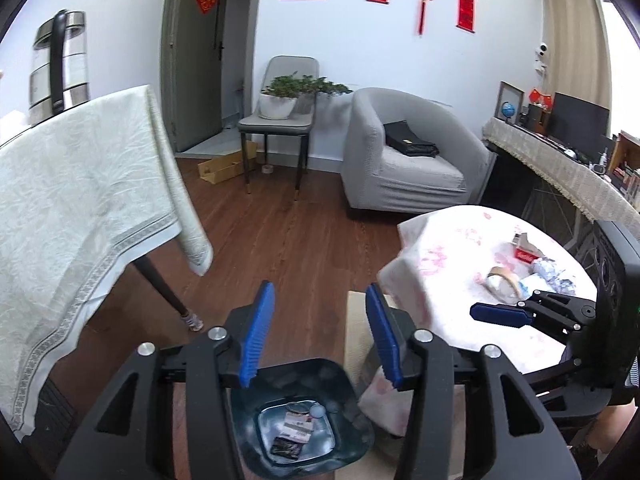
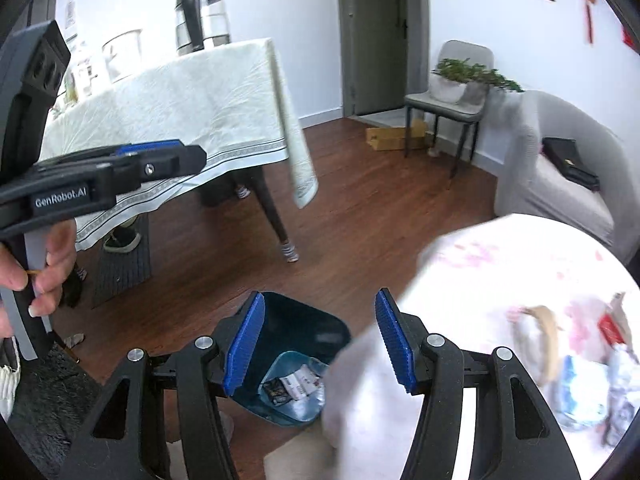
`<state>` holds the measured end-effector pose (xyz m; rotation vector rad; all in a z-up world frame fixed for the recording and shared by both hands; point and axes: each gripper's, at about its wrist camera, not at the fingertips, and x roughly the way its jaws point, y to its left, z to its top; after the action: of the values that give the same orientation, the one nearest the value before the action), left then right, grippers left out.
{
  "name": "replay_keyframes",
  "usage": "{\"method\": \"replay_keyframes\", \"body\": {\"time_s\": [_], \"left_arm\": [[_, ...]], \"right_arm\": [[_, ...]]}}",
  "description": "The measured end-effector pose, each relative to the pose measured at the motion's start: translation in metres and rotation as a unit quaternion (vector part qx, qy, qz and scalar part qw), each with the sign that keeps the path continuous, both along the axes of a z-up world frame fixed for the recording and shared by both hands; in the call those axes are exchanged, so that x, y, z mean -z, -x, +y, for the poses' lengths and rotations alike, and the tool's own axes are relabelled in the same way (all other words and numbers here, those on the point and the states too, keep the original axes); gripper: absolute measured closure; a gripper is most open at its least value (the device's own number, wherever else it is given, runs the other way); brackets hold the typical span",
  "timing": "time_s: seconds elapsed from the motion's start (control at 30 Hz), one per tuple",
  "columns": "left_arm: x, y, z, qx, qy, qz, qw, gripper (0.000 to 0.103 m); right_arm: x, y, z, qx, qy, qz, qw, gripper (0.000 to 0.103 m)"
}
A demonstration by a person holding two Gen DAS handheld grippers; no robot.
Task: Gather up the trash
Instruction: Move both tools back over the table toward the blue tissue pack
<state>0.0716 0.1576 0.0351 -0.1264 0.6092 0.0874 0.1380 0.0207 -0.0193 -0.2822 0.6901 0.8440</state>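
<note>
Trash on the pink-flowered white tablecloth (image 1: 460, 248); both grippers released and empty.

Left gripper (image 1: 320, 336) hangs spread over the dark blue plastic bin (image 1: 344, 384), which stands on the floor at the table's near corner and already holds wrappers (image 1: 296, 428). Right gripper (image 2: 320, 340) is likewise spread. Remaining trash lies near the table's far edge: brown tape roll (image 1: 504, 278), torn red carton (image 1: 524, 250), crumpled white-blue wrappers (image 1: 554, 274). Risk: crumpled, light pieces may slip from the pads, or the draped cloth may snag and drag.
</note>
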Motion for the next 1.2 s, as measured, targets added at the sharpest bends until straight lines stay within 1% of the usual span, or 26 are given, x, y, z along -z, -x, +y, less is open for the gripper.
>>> {"method": "replay_keyframes", "body": {"time_s": [0.1,0.23,0.3,0.47,0.53,0.7,0.77,0.93,1.07,1.2], "left_arm": [[0.001,-0.011,-0.019,0.018,0.003,-0.002,0.9998,0.045],[0.008,-0.028,-0.049,0.048,0.008,0.008,0.9988,0.039],[0.013,-0.036,-0.066,0.065,0.015,0.016,0.9977,0.039],[0.021,-0.055,-0.108,0.107,0.017,0.027,0.9938,0.037],[0.026,-0.064,-0.128,0.126,0.013,0.033,0.9914,0.036],[0.041,-0.08,-0.16,0.16,0.017,0.05,0.9857,0.036],[0.047,-0.085,-0.169,0.167,0.012,0.056,0.9844,0.036],[0.063,-0.103,-0.188,0.184,0.017,0.07,0.9804,0.035],[0.076,-0.115,-0.197,0.195,0.04,0.083,0.9764,0.035],[0.082,-0.124,-0.202,0.197,0.062,0.083,0.975,0.04]], "right_arm": [[-0.001,-0.001,-0.02,0.016,0.008,-0.008,1.0,0.045],[-0.003,-0.003,-0.054,0.043,0.015,-0.013,0.999,0.045],[-0.003,-0.004,-0.068,0.055,0.016,-0.016,0.998,0.045],[-0.005,-0.01,-0.111,0.088,0.017,-0.018,0.996,0.045],[-0.004,-0.011,-0.126,0.099,0.016,-0.017,0.995,0.045],[-0.003,-0.013,-0.167,0.13,0.015,-0.014,0.991,0.044],[-0.004,-0.013,-0.18,0.138,0.01,-0.013,0.99,0.044],[-0.007,-0.014,-0.199,0.156,0.0,-0.009,0.988,0.043],[-0.005,-0.018,-0.212,0.171,0.0,-0.001,0.985,0.043],[-0.004,-0.021,-0.223,0.18,0.0,0.0,0.984,0.043]]}}
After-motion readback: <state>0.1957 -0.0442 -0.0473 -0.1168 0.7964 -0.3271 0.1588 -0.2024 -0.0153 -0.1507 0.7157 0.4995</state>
